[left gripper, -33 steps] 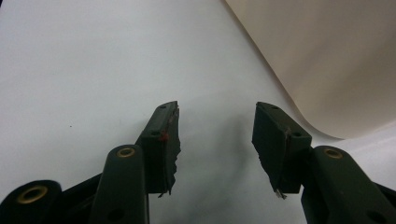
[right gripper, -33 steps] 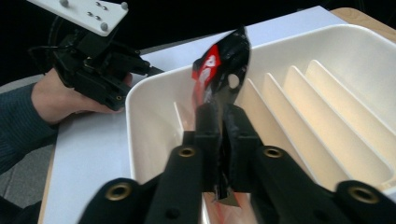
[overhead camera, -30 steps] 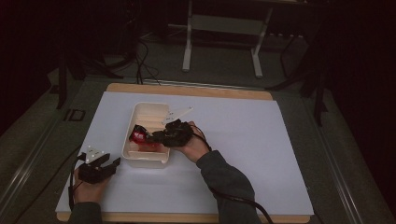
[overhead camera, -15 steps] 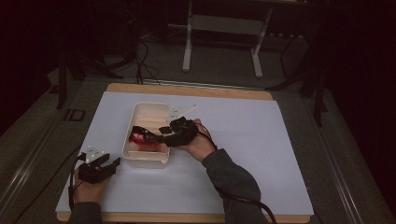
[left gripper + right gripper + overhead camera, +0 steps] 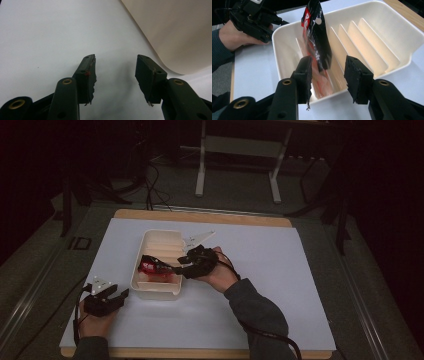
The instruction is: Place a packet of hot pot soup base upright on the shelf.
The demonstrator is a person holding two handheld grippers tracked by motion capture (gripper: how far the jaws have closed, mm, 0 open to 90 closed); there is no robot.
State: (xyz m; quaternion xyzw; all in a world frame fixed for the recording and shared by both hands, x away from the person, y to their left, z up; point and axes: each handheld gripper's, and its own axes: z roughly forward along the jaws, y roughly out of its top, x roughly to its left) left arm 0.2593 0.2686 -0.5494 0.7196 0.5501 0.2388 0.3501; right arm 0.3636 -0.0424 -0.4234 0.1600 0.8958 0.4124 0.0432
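Over the white counter (image 5: 280,285), the right hand-held gripper (image 5: 167,267) reaches into the cream slotted tray (image 5: 150,292), and from the high view the packet is just a red-and-black smudge. Its own camera sharpens things: the red-and-black packet (image 5: 317,37) stands upright in one of the tray's slots, the jaws spread apart on either side of it and not pinching it. Down at the near left, the left hand-held gripper (image 5: 112,297) rests by the tray's corner, and its own view shows jaws wide open over bare counter beside the tray wall (image 5: 175,32).
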